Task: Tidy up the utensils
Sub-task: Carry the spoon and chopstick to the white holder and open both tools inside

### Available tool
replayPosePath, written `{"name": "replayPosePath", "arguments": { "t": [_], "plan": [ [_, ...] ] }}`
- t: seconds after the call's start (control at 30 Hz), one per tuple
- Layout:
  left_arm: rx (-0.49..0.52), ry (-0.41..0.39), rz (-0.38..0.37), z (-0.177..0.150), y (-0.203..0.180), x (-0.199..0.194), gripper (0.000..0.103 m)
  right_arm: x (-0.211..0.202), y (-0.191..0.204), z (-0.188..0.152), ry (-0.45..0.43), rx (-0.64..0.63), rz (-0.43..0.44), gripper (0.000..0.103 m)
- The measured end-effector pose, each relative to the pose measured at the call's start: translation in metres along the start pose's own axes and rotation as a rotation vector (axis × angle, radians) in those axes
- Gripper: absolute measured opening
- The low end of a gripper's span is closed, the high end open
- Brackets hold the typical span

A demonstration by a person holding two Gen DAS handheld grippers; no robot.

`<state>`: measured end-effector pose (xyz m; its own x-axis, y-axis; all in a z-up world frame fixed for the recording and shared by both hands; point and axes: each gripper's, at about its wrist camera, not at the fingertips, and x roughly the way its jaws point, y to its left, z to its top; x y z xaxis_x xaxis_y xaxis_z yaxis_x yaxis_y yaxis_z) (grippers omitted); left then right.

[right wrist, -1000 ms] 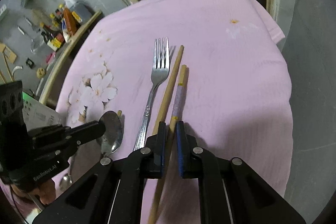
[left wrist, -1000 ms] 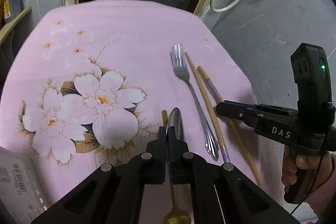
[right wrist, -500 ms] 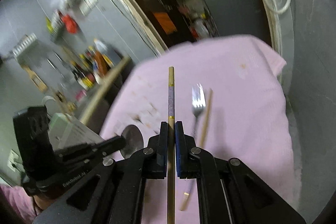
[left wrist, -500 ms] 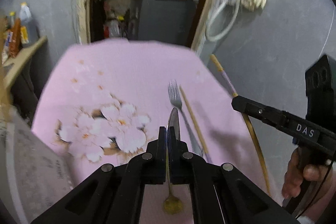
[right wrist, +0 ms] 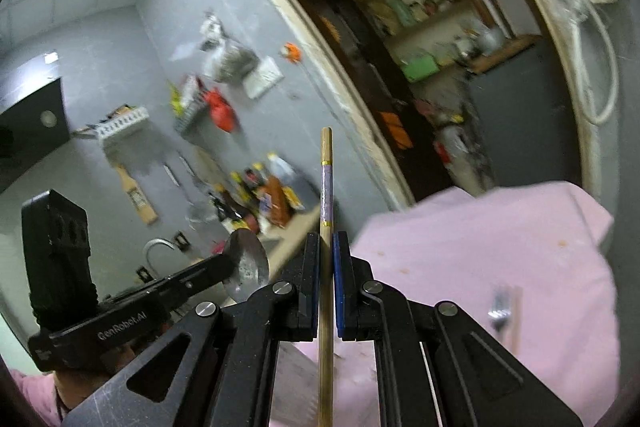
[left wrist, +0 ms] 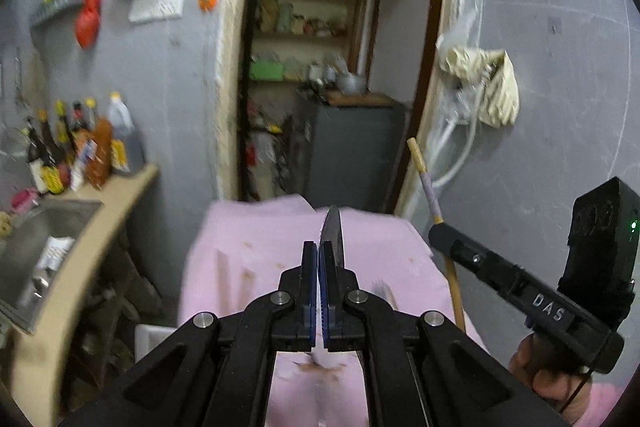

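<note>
The left gripper [left wrist: 320,259] is clamped on a spoon [left wrist: 334,235], whose bowl sticks out edge-on past the fingertips, above the far half of the pink cloth [left wrist: 248,227]. In the right wrist view the same spoon [right wrist: 246,265] shows its shiny bowl at the tip of the left gripper [right wrist: 224,267], off the left edge of the cloth [right wrist: 500,239].

The right gripper [right wrist: 327,247] is closed narrowly on a chopstick [right wrist: 326,187], which runs straight up between the blue pads and ends well above the cloth, in front of the grey wall. From the left wrist view that chopstick [left wrist: 426,183] slants up and away from the right gripper [left wrist: 438,233], just past the cloth's right edge, with its lower length dropping beside that edge. A hand [left wrist: 540,375] grips the right tool's handle near the cloth's right corner.

A fork [right wrist: 500,313] lies on the cloth, near its right side, with a second chopstick [right wrist: 516,319] just beside it; both are blurred. Bottles [left wrist: 80,147] stand on a counter left of the cloth.
</note>
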<state>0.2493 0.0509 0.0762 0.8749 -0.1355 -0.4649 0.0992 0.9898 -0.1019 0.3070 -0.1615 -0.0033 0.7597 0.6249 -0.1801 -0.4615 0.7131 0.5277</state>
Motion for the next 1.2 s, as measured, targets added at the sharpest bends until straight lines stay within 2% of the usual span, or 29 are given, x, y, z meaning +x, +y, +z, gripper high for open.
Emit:
{"name": "replayPosePath", "arguments": {
  "t": [0.3, 0.5, 0.77, 0.93, 1.2],
  "plan": [
    [-0.024, -0.103, 0.142, 0.021, 0.054, -0.043, 0.002, 0.053, 0.068, -0.011, -0.057, 0.032, 0.139, 0.006],
    [-0.043, -0.126, 0.214, 0.009, 0.084, -0.040, 0.002, 0.081, 0.086, -0.042, -0.054, 0.033, 0.183, 0.006],
    [-0.067, -0.095, 0.244, -0.015, 0.099, -0.018, 0.002, 0.085, 0.084, -0.075, -0.063, -0.018, 0.115, 0.006],
    [-0.065, -0.078, 0.242, -0.025, 0.097, -0.011, 0.002, 0.080, 0.087, -0.078, -0.093, -0.079, 0.067, 0.006],
    [-0.062, -0.075, 0.249, -0.039, 0.091, -0.009, 0.002, 0.070, 0.089, -0.083, -0.074, -0.166, 0.024, 0.006]
  ]
}}
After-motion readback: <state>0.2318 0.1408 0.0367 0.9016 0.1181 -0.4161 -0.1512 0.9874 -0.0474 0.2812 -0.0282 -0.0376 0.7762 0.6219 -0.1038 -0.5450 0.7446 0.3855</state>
